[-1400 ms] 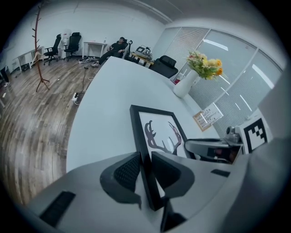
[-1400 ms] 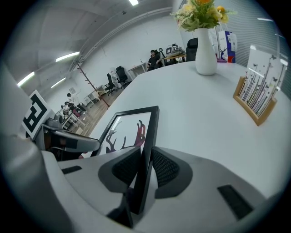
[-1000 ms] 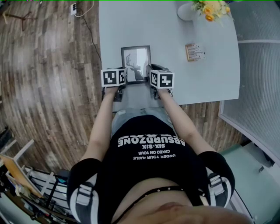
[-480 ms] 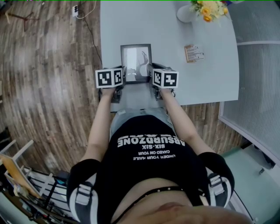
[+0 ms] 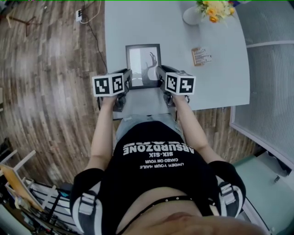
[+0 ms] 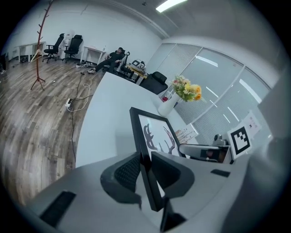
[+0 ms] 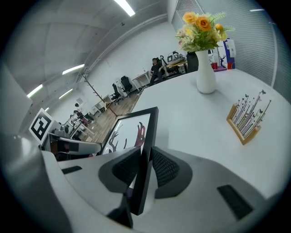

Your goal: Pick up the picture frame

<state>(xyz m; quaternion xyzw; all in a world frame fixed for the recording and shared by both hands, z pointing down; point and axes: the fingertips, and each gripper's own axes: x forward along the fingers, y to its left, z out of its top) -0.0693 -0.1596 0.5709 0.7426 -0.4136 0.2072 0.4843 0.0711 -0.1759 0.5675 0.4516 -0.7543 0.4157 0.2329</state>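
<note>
**Black frame clamped at both side edges over the pale table**

Wood flooring surrounds a long pale table (image 5: 138,27), and the person stands at its near end. The picture frame (image 5: 143,59), black-edged with a dark antler print on white, hangs above the tabletop between the two grippers. Its top edge points away from the person.

The left gripper (image 5: 127,80) is clenched on the frame's left rail near the lower corner. One ribbed finger (image 6: 129,170) presses the back and the other lies on the glass side. The right gripper (image 5: 161,78) grips the right rail the same way, and the rail stands edge-on between its pads (image 7: 166,166).

Farther along the table are a white vase of yellow flowers (image 5: 197,11) and a small wooden rack (image 5: 201,56).
</note>
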